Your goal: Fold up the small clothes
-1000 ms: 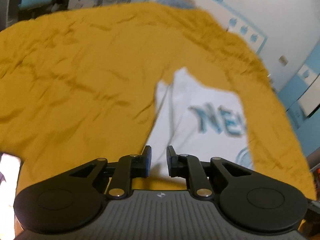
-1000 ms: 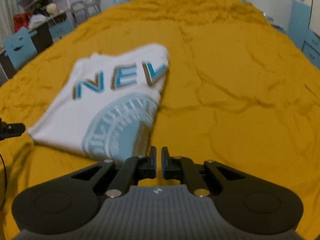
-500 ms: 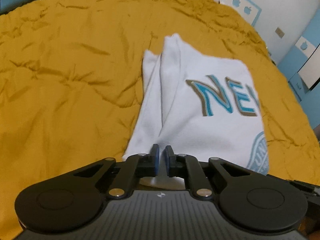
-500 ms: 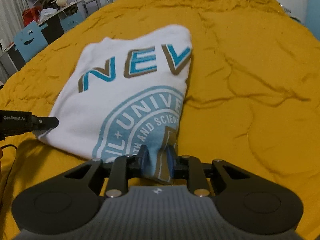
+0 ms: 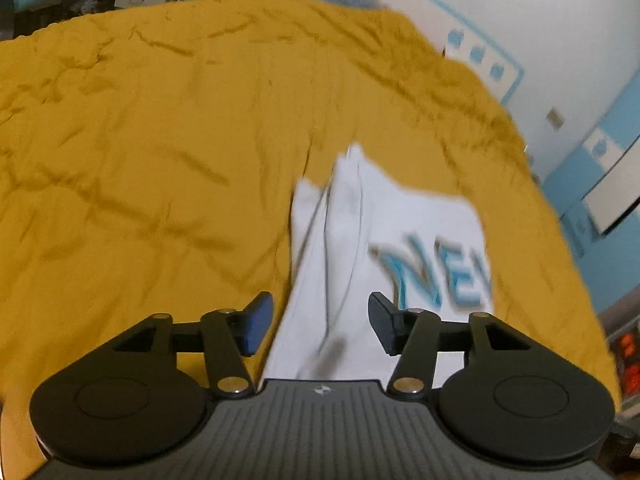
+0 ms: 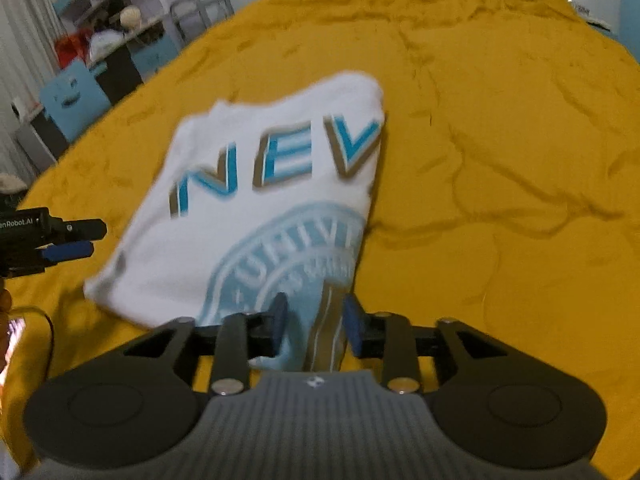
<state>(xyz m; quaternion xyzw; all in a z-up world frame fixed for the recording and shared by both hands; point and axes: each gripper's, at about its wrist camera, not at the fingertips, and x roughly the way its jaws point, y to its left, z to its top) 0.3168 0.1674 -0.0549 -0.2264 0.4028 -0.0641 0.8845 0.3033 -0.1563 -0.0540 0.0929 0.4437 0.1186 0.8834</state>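
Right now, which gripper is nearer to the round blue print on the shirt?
Right. The right gripper straddles the shirt edge at the round print; the left gripper sits at the opposite plain white edge.

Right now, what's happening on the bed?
A person with a handheld claw in each hand is folding a white T-shirt on the yellow bedspread. The shirt lies folded, its "NEV" print facing up. Both the left claw and the right claw are open at its near edge, fabric between the fingers but not pinched.
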